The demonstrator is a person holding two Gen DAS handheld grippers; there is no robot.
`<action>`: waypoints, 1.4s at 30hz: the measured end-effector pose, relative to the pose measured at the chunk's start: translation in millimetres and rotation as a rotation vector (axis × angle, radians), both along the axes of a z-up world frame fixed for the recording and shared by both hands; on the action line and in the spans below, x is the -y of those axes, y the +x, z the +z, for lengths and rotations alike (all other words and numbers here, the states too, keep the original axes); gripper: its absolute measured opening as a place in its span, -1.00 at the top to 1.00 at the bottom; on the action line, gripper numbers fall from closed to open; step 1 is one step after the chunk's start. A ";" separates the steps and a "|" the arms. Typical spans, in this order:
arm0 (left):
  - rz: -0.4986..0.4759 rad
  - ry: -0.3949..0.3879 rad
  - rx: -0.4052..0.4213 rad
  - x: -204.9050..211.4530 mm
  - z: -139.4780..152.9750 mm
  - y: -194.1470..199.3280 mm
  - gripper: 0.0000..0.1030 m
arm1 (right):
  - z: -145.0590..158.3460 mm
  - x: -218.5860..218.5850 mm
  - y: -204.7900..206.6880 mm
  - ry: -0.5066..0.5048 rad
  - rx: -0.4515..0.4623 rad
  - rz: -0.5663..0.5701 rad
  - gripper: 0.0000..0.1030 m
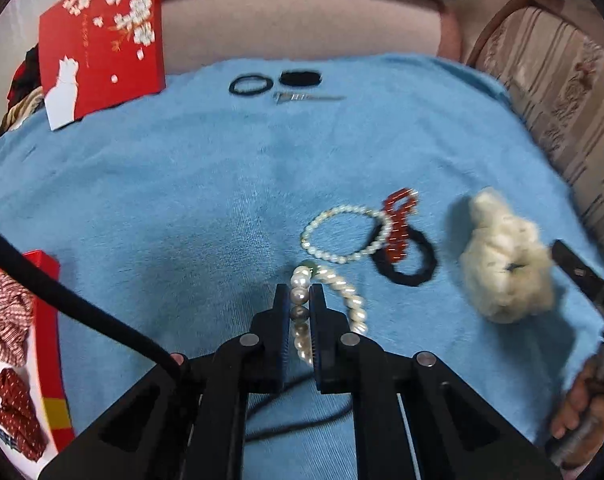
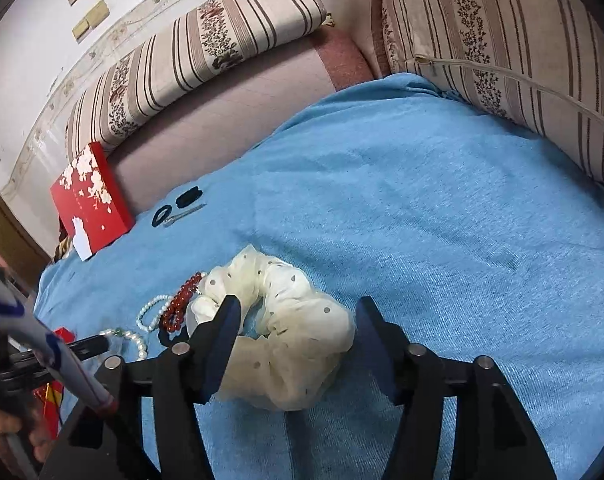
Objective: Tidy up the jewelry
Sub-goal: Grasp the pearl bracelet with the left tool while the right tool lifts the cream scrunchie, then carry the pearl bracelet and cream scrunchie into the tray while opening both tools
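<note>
Now clamping left gripper on white pearl bracelet, right gripper spread around cream dotted scrunchie; next, probably closing, lifting toward red box.

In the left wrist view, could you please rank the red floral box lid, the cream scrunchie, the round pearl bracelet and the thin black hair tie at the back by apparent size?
1. Red floral box lid
2. Cream scrunchie
3. Round pearl bracelet
4. Thin black hair tie

The hair tie lies farthest from the camera, so its true size against the bracelet is unsure.

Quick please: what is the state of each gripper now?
Left gripper: shut on the pearl bracelet.
Right gripper: open around the cream scrunchie.
</note>
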State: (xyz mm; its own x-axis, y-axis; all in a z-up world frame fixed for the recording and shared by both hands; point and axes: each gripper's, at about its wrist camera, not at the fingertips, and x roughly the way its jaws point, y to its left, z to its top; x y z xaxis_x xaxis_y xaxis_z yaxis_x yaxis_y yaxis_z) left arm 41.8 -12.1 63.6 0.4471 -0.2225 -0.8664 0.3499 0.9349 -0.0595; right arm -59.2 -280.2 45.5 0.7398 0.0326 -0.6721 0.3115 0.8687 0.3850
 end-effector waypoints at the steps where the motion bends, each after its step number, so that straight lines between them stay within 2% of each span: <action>1: -0.004 -0.007 0.012 -2.1 6.6 -5.6 0.83 | -2.8 -0.7 3.1 0.007 -0.005 0.009 -0.26; 8: 0.018 -0.094 0.051 -35.4 50.3 -44.9 0.83 | -23.8 -12.5 21.6 0.028 -0.061 0.074 -0.22; 9: 0.023 -0.100 0.057 -41.0 56.1 -51.0 0.83 | -24.3 -15.0 22.0 0.025 -0.060 0.083 0.04; 10: 0.029 -0.103 0.065 -47.8 61.9 -57.5 0.83 | -25.3 -17.1 22.5 0.031 -0.062 0.099 0.48; 11: 0.036 -0.104 0.072 -56.0 68.0 -64.0 0.83 | -26.9 -18.0 23.0 0.041 -0.068 0.110 0.61; 13: 0.054 -0.107 0.076 -71.7 77.5 -74.4 0.83 | -26.0 -21.0 19.9 0.055 -0.062 0.122 0.75; 17: 0.106 -0.091 0.106 -108.3 96.4 -95.3 0.83 | -18.6 -31.4 11.7 -0.010 -0.050 0.129 0.80; 20: 0.151 -0.078 0.122 -136.1 107.7 -106.4 0.83 | -14.1 -35.5 2.0 0.005 -0.055 0.124 0.82; 24: 0.207 -0.049 0.130 -174.9 113.8 -116.8 0.83 | 10.9 -48.5 -15.2 -0.039 -0.030 0.146 0.82; 34: 0.364 -0.061 0.103 -265.7 103.9 -134.5 0.83 | 87.4 -116.5 -28.2 -0.110 0.083 0.309 0.82; 38: 0.432 -0.047 0.091 -300.2 91.7 -137.8 0.82 | 100.6 -159.4 -24.4 -0.113 0.102 0.408 0.82; 42: 0.497 -0.062 0.049 -333.1 71.5 -137.7 0.82 | 103.3 -212.1 -19.4 -0.074 0.096 0.537 0.82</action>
State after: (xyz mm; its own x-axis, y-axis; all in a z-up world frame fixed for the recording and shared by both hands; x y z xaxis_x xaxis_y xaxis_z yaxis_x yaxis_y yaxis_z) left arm -95.9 321.0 135.2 0.5515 -0.0228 -0.8339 -0.1329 0.9845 -0.1148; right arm -78.6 -68.1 148.8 0.6903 0.3771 -0.6174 -0.2161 0.9219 0.3216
